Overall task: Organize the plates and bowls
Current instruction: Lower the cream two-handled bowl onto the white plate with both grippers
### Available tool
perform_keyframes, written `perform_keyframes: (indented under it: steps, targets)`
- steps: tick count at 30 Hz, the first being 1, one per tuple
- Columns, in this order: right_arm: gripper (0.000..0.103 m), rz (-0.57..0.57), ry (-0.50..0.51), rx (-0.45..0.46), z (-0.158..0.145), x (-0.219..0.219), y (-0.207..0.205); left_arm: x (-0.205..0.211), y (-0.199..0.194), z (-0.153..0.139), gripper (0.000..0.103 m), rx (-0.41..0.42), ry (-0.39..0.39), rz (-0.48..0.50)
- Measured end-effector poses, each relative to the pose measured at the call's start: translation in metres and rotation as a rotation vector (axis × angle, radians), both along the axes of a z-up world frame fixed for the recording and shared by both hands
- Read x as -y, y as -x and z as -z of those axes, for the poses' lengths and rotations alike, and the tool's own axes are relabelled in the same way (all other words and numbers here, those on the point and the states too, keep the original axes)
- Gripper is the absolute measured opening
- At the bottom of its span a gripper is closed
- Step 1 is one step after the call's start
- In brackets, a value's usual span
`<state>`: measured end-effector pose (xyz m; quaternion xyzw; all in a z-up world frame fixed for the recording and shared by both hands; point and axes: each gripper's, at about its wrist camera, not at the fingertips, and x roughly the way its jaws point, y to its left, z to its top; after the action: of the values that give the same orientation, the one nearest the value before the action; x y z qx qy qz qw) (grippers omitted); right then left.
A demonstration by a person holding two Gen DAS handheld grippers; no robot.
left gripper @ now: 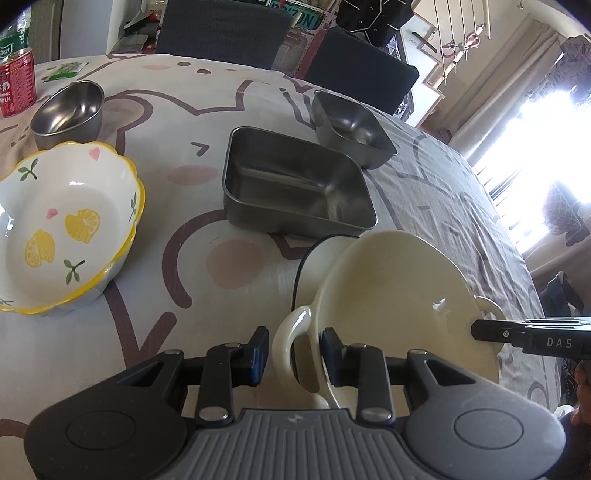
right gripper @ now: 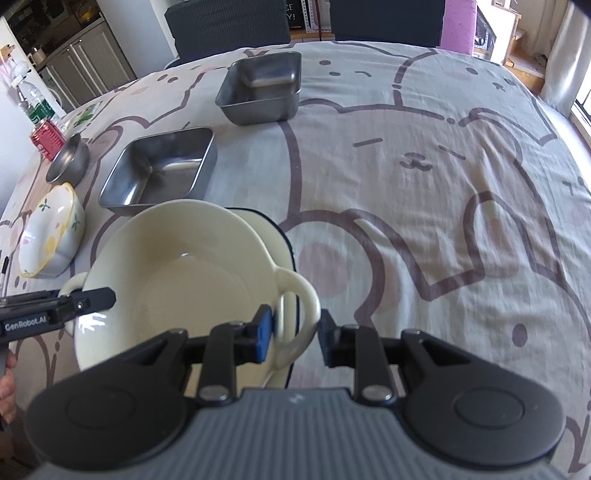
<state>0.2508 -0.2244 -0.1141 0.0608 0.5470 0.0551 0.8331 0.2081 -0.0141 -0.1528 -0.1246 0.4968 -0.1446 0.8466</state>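
A cream two-handled bowl [left gripper: 399,302] is tilted over a white plate with a dark rim [left gripper: 314,266]. My left gripper [left gripper: 294,350] stands open around the bowl's left handle [left gripper: 291,332], pads a little apart from it. My right gripper [right gripper: 295,334] stands open around the other handle [right gripper: 299,306]. The bowl [right gripper: 177,273] and the plate [right gripper: 273,236] also show in the right wrist view. A lemon-patterned bowl [left gripper: 62,229] sits at the left. Two square steel trays [left gripper: 295,181] [left gripper: 351,127] and a round steel bowl [left gripper: 68,112] sit farther back.
A red milk can [left gripper: 16,81] and a green bottle [left gripper: 14,33] stand at the far left table edge. Two dark chairs [left gripper: 221,29] stand behind the table. The cartoon tablecloth [right gripper: 424,184] spreads to the right.
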Motion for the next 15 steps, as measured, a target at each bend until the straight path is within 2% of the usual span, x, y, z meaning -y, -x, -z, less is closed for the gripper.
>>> perform_keyframes:
  steps: [8,11,15]
  targets:
    - [0.030,0.005,-0.031,0.000,0.0006,0.0048,0.0009,0.0000,-0.0016,0.0001,0.036,-0.011,-0.001,0.002]
    - [0.031,0.011,-0.040,0.000,0.0012,0.0064,0.0018,0.0000,-0.0024,0.0006,0.039,-0.015,-0.005,-0.001]
    - [0.041,0.027,-0.039,0.002,0.0021,0.0082,0.0027,-0.0006,-0.0027,0.0005,0.043,-0.022,-0.021,-0.008]
